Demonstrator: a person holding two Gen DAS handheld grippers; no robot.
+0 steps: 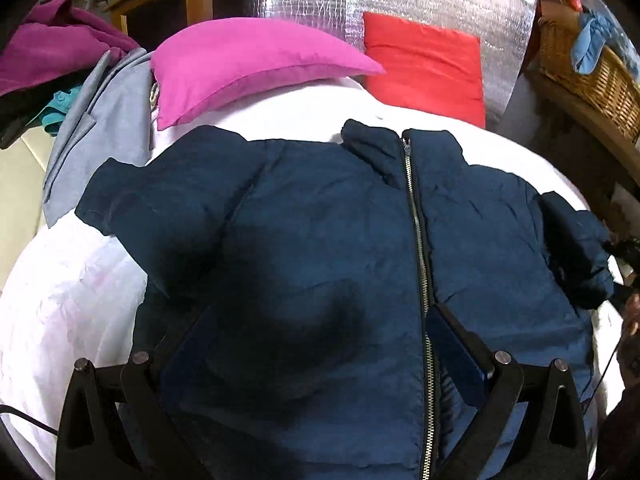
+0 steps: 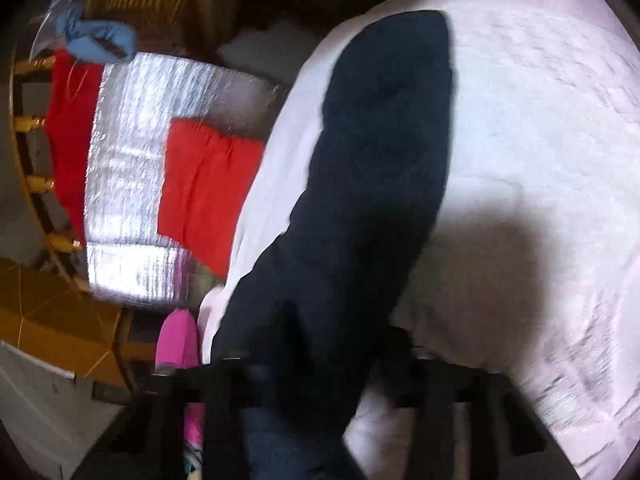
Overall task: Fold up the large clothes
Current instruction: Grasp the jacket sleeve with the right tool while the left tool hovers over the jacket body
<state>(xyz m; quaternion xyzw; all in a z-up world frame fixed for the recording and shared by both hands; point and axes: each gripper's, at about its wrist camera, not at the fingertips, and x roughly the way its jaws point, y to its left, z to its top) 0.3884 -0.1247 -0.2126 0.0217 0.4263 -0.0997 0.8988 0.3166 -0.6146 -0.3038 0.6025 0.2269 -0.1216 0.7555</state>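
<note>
1. Left gripper point(image 1: 316, 344) is hovering low over the hem end of the navy jacket point(image 1: 320, 240), its black fingers point(image 1: 460, 336) spread wide with nothing pinched between them.
2. Right gripper point(image 2: 320, 364) is sitting at the foot of a dark sleeve point(image 2: 376, 184) in a blurred view; cloth is running between its narrowed fingers, but whether the pads are truly clamping it I cannot tell.
3. That jacket is lying front-up and zipped on the white bedsheet point(image 1: 72, 288), collar pointing towards the pink pillow point(image 1: 248, 64) and red pillow point(image 1: 424, 64).
4. Risk, as I judge it: a puffy, slick shell is likely to be slipping out of a shallow pinch, so the sleeve could be dropping back mid-fold.
5. Another risk: a pinch taken too deep could be catching the soft, wrinkled bedsheet together with the jacket and dragging it along.
6. Metal zipper point(image 1: 416, 216) is forming a stiff ridge down the middle; a fold across it may be springing open or sitting crooked.
7. Padded fabric is looking thick and crumpled, bulging rather than creasing flat, so stacked layers may be sliding apart.
8. Grey garment point(image 1: 100, 140) is lying just beside the far sleeve at the bed's edge, where a wide sweep might be snagging it.
</note>
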